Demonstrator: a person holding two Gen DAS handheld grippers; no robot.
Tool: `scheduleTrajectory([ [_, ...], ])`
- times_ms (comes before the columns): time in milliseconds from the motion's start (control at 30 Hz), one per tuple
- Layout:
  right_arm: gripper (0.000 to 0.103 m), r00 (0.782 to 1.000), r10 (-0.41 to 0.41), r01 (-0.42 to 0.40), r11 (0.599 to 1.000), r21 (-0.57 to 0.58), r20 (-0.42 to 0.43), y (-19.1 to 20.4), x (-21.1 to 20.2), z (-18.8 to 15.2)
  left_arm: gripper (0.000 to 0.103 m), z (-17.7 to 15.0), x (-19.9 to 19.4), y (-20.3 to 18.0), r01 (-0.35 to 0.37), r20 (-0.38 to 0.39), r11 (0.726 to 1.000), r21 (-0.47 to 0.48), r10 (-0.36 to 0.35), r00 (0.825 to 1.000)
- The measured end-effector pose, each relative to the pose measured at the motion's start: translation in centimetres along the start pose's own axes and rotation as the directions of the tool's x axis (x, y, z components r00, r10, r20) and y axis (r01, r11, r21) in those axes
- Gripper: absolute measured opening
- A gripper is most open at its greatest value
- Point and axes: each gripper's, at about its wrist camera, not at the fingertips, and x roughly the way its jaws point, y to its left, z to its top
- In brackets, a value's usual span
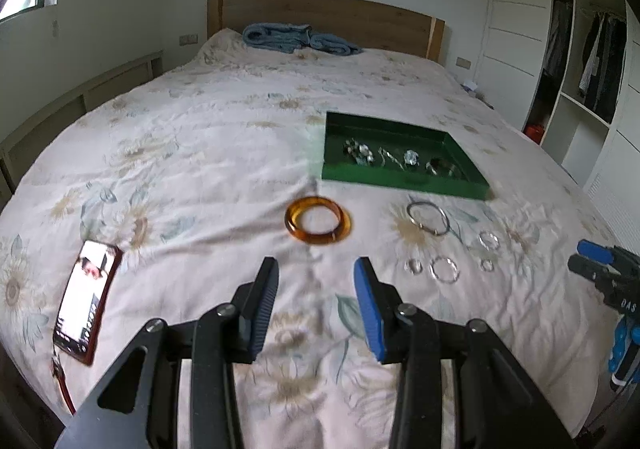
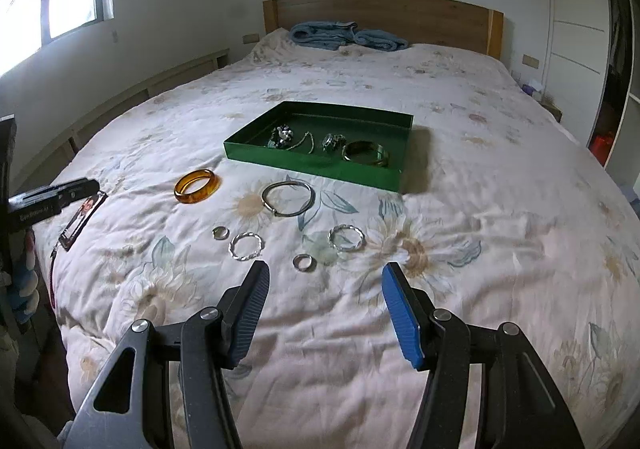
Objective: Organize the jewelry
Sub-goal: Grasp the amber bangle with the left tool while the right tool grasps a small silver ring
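A green tray (image 1: 404, 181) (image 2: 312, 168) lies on the flowered bedspread with several jewelry pieces inside. In front of it lie an amber bangle (image 1: 318, 222) (image 2: 197, 185), a silver bangle (image 1: 428, 217) (image 2: 287, 198), twisted silver rings (image 2: 246, 245) (image 2: 346, 237) and small rings (image 2: 220, 233) (image 2: 303, 261). My left gripper (image 1: 316, 269) is open and empty, just short of the amber bangle. My right gripper (image 2: 325, 273) is open and empty, near the small rings.
A phone (image 1: 86, 303) in a red case lies at the bed's left edge. A blue folded towel (image 1: 298, 39) rests by the wooden headboard. A wardrobe (image 1: 576, 69) stands to the right. The right gripper's body (image 1: 608, 277) shows at the left view's right edge.
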Motion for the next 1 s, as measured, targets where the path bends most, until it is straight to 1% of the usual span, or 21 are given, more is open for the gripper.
scheduleTrajectory([
  [300,0.058,0.999,0.045,-0.044,0.999,0.012,-0.015,-1.0,0.6,-1.3,0.037,-1.4,1.7,-2.7,0.051,-0.051,0.997,0.063,-0.048,0.998],
  [433,0.057,0.998,0.056,-0.056,0.998,0.013,-0.026,-1.4,1.3,-1.7,0.037,-1.8,3.0,-3.4,0.062,-0.082,0.996,0.068,-0.056,0.995],
  [500,0.055,0.997,0.063,-0.063,0.998,0.016,-0.034,-1.6,1.8,-1.8,0.037,-2.1,3.9,-3.5,0.061,-0.098,0.996,0.061,-0.055,0.994],
  [567,0.051,0.997,0.069,-0.069,0.998,0.013,-0.043,-1.8,2.3,-1.9,0.037,-2.3,4.5,-3.3,0.058,-0.109,0.997,0.054,-0.051,0.993],
  [700,0.049,0.994,0.089,-0.089,0.996,0.012,-0.061,-2.1,3.6,-2.0,0.037,-2.4,5.8,-2.7,0.044,-0.134,0.998,0.036,-0.039,0.990],
  [767,0.047,0.992,0.099,-0.099,0.995,0.011,-0.073,-2.1,4.4,-2.1,0.037,-2.4,6.5,-2.4,0.038,-0.143,0.999,0.027,-0.034,0.989],
  [1000,0.045,0.985,0.128,-0.129,0.992,0.000,-0.112,-1.8,7.3,-2.0,0.037,-1.8,8.6,-0.6,0.006,-0.161,1.000,-0.007,-0.007,0.987],
])
